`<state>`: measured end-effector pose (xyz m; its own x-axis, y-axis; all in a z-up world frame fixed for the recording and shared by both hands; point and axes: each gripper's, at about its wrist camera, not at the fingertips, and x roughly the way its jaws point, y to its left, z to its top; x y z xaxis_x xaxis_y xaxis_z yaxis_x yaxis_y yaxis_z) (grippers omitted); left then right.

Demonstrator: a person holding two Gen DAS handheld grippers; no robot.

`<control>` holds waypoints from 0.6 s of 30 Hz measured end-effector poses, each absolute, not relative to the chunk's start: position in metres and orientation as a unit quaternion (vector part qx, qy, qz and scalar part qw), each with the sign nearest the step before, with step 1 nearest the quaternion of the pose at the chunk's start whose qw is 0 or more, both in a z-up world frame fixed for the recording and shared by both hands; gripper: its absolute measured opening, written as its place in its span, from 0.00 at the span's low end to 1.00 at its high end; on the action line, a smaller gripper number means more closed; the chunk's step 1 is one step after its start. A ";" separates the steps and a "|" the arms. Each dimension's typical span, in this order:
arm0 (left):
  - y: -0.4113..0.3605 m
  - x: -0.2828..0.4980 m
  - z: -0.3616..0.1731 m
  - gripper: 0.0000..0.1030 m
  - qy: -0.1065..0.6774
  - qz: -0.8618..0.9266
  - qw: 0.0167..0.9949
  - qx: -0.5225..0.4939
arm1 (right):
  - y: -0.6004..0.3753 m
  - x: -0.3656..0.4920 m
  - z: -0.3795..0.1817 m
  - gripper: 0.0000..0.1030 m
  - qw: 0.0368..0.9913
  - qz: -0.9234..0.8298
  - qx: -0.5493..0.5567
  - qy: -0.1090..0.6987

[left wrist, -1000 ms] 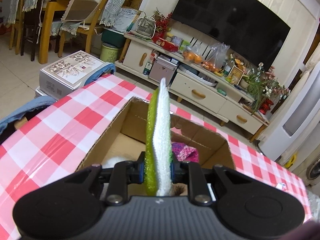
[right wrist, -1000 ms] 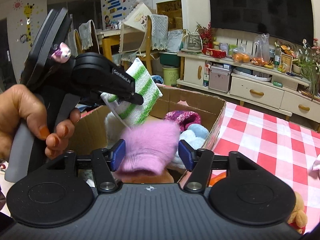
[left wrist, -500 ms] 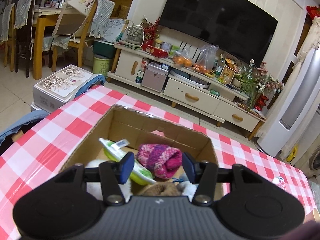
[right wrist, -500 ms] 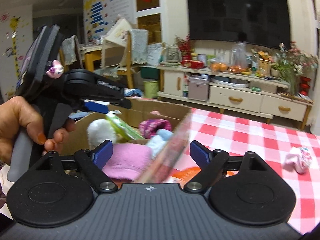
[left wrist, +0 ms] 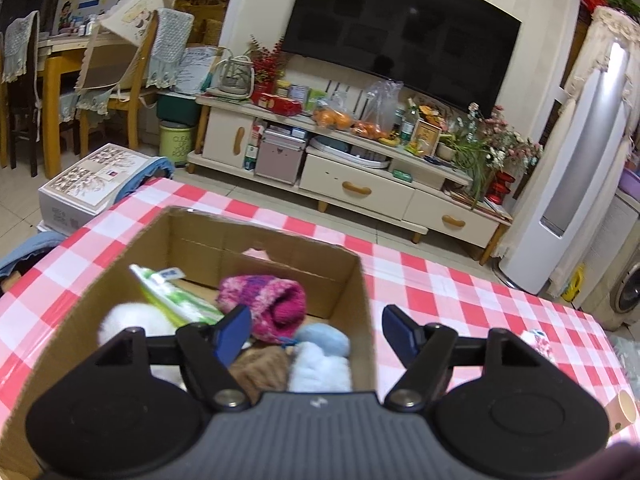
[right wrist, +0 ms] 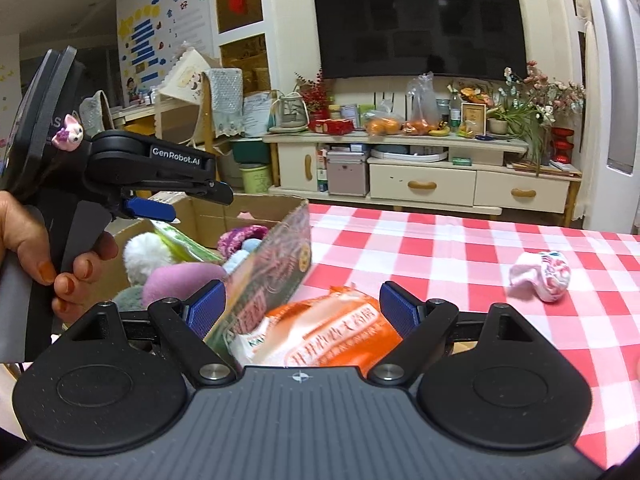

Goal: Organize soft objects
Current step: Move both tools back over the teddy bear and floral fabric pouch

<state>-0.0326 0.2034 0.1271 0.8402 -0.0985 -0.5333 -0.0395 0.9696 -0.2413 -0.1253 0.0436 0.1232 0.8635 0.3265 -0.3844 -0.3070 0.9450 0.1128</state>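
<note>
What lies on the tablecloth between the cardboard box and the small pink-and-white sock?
In the right wrist view, only bare checked tablecloth separates the cardboard box from the sock.

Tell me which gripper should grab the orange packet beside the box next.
Right. The right gripper is open with the orange packet just below its fingers. The left gripper hangs open over the cardboard box.

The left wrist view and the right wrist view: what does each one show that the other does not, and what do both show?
Only the left wrist view shows the left gripper from behind, open and empty, and a paper cup. Only the right wrist view shows the hand, the open right gripper, an orange bag and a pink purple hat. Both show the cardboard box, the green cloth and the pink sock.
</note>
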 end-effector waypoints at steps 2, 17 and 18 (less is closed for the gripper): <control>0.195 -0.033 0.127 0.72 0.281 -0.020 0.952 -0.116 | 0.038 -0.129 0.122 1.00 0.966 0.160 0.025 0.203; 0.122 -0.049 0.113 0.77 0.250 -0.092 0.962 -0.066 | -0.005 -0.139 0.099 1.00 0.968 0.112 0.020 0.222; 0.117 -0.049 0.111 0.77 0.250 -0.097 0.961 -0.066 | -0.009 -0.139 0.096 1.00 0.969 0.107 0.018 0.223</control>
